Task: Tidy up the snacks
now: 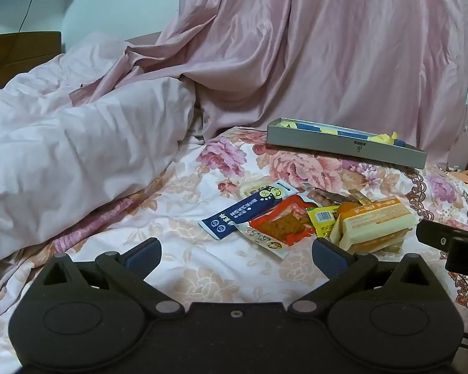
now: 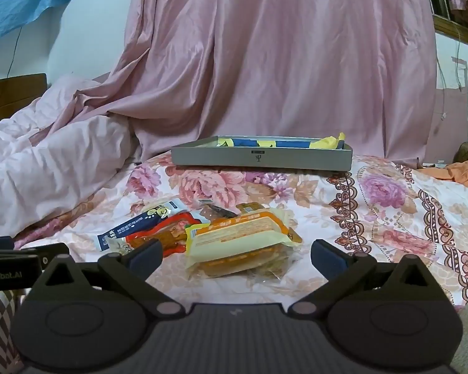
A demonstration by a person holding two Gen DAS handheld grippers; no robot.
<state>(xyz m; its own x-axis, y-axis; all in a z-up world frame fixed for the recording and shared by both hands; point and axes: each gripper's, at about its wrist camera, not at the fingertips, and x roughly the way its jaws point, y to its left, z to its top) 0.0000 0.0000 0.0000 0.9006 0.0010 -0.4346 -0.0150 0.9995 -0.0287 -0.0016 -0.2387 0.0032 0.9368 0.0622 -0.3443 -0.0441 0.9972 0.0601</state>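
Both the left gripper (image 1: 236, 257) and the right gripper (image 2: 236, 257) hover empty with jaws spread wide, just short of the loose heap of crinkly plastic snack packets (image 2: 202, 233) lying in front of the shallow grey rectangular box (image 2: 262, 157). The overlapping wrappers could drag neighbours along or slip on the soft floral bedspread (image 2: 374, 218). The topmost cream-and-orange packet (image 2: 240, 238) seems to lie flat, long axis roughly parallel to the box's front wall.

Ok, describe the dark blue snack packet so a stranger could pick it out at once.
Start at the shallow grey cardboard box lying on the floral bedsheet, then come nearer to the heap of snack packets. The long dark blue packet with white print lies at the heap's left edge, partly over the red packet. It is the only blue, strip-shaped one among red, yellow and orange wrappers.
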